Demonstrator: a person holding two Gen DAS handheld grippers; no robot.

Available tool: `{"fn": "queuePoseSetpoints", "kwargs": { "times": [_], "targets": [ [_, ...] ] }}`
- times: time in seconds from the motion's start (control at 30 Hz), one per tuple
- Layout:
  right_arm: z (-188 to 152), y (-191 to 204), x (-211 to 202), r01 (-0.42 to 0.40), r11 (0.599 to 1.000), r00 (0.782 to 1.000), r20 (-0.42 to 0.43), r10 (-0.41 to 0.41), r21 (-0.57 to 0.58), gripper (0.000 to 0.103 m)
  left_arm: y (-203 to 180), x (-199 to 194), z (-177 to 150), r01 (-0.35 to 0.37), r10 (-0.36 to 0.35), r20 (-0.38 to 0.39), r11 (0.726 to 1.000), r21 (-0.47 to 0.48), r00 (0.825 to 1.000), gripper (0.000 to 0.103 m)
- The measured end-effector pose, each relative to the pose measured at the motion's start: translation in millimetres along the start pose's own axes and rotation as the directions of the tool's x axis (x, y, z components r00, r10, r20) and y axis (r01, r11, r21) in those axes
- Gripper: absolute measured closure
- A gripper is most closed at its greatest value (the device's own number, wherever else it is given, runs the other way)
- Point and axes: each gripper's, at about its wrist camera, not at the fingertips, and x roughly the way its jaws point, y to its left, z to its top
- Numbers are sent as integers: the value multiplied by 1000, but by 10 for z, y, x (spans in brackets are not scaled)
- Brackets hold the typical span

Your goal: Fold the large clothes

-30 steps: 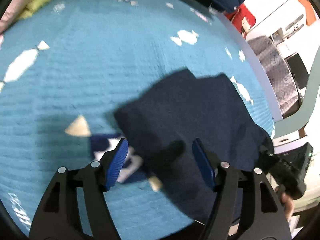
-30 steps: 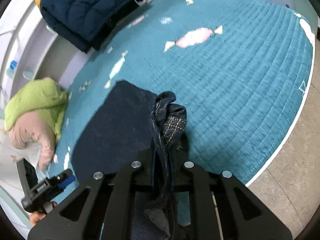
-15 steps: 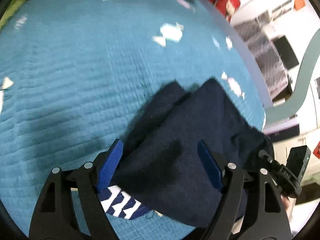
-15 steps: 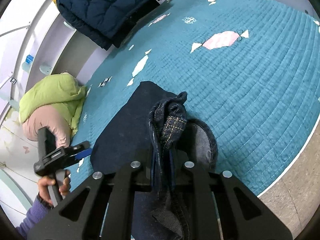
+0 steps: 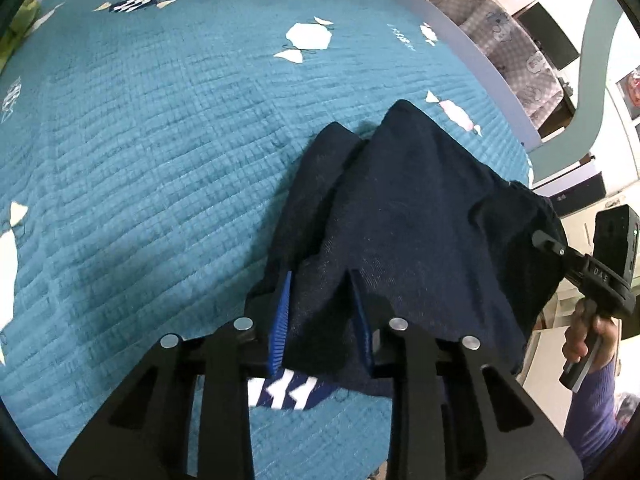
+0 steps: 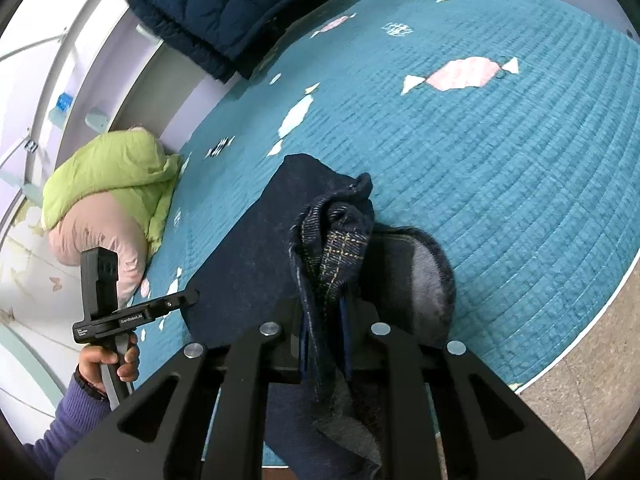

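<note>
A dark navy garment (image 5: 420, 208) lies partly folded on the teal quilted mat (image 5: 160, 140). My left gripper (image 5: 322, 312) sits at its near edge, jaws closing, a raised fold of the fabric pinched between the blue pads (image 5: 282, 312). My right gripper (image 6: 324, 332) is shut on a bunched edge of the same garment (image 6: 248, 256), where plaid lining (image 6: 340, 256) shows. Each gripper appears in the other's view: the left gripper (image 6: 176, 302) at the garment's left edge, the right gripper (image 5: 544, 238) at its far right corner, each held by a hand in a purple sleeve.
A folded navy puffer jacket (image 6: 232, 8) lies at the mat's far side. A green and pink padded garment (image 6: 108, 184) sits at its left edge. The mat's rim meets speckled floor (image 6: 592, 360) on the right. Grey patterned furniture (image 5: 512, 40) stands beyond the mat.
My left gripper moved onto the garment's near edge, rolled, and its jaws narrowed from wide apart onto the fabric. The right gripper lifted the bunched edge a little.
</note>
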Motion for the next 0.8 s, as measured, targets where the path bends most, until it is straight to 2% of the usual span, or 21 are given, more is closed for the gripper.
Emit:
{"fn": "queuePoseSetpoints", "kwargs": {
  "times": [0.07, 0.2, 0.3, 0.33, 0.43, 0.47, 0.5, 0.57, 0.67, 0.73, 0.8],
  "targets": [
    [-12, 83, -18, -16, 1000, 1000, -7, 16, -15, 90, 49, -66, -79, 11, -11, 7, 1000, 6, 1000, 77],
    [-35, 257, -46, -68, 997, 997, -21, 68, -29, 90, 250, -170, -304, -13, 13, 0, 999, -36, 1000, 79],
    [-41, 251, 39, -56, 998, 998, -42, 56, -17, 89, 410, -153, -457, -65, 64, -22, 996, -64, 998, 79],
    [-42, 193, 96, -35, 999, 998, -51, 35, 2, 89, 447, -156, -484, -60, 59, -12, 995, -76, 998, 79],
    [-25, -26, 195, 8, 998, 998, -60, -4, 69, 88, 532, -313, -440, -9, 22, 91, 991, -137, 996, 78],
    [-25, -92, 188, -6, 995, 998, -56, 11, 95, 88, 526, -349, -390, 10, 5, 110, 990, -137, 994, 76],
    [-26, -125, 174, -17, 994, 998, -52, 22, 107, 87, 489, -354, -284, 30, -16, 110, 991, -131, 994, 65],
    [-35, -181, 155, -18, 993, 998, -52, 24, 118, 87, 401, -293, -130, 34, -25, 84, 994, -105, 996, 60],
    [-50, -237, 155, -10, 992, 998, -60, 18, 123, 87, 225, -82, 126, 35, -34, 22, 998, -59, 999, 59],
    [-40, -263, 158, -11, 992, 998, -63, 19, 126, 87, 110, 38, 223, 65, -66, -22, 997, -32, 998, 59],
    [-35, -285, 160, -11, 992, 998, -67, 19, 127, 87, -28, 201, 277, 34, -33, -82, 999, 16, 996, 59]
  ]
}}
